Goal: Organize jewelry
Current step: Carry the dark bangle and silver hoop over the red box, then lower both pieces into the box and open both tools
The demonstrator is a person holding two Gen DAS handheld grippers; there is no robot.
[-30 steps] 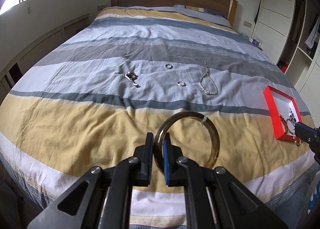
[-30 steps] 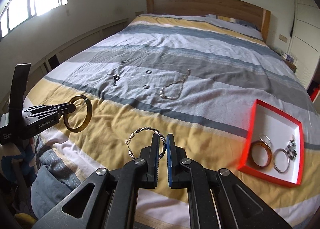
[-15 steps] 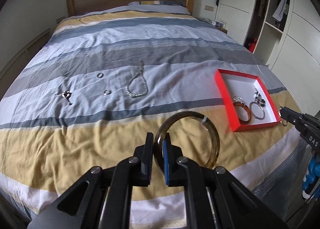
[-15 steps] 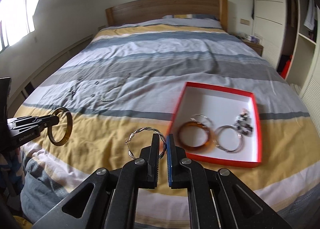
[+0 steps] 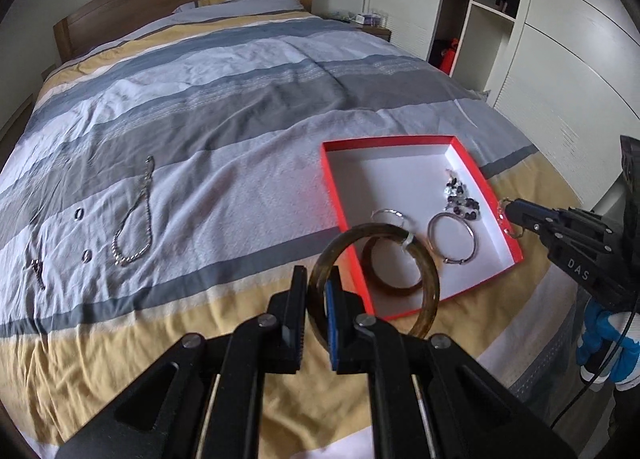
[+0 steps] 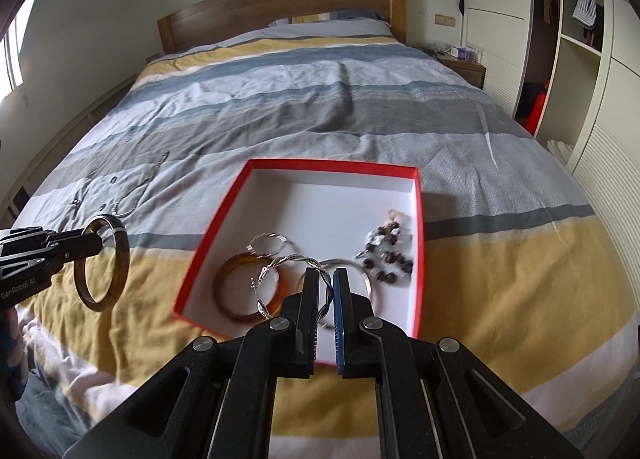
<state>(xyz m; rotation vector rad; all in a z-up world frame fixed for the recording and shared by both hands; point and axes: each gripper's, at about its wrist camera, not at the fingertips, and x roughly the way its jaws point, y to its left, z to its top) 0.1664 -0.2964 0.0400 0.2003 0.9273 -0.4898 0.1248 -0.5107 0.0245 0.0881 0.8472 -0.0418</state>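
On the left of the bed [image 5: 240, 107], a chain bracelet [image 5: 134, 225], two small rings [image 5: 79, 213] and a dark charm [image 5: 37, 271] lie loose on the striped cover, not yet gathered. The left gripper [image 5: 316, 309] is clenched on a brown bangle [image 5: 424, 283] by its rim, so the hoop stands free ahead of the fingers, just short of the red tray [image 5: 346, 219]. The right gripper [image 6: 326, 301] pinches a twisted silver hoop [image 6: 288, 261] over the tray's near corner, above an amber bangle [image 6: 240, 287], a silver bangle and a beaded piece [image 6: 386, 249] already inside. Both carried pieces look bound for the tray.
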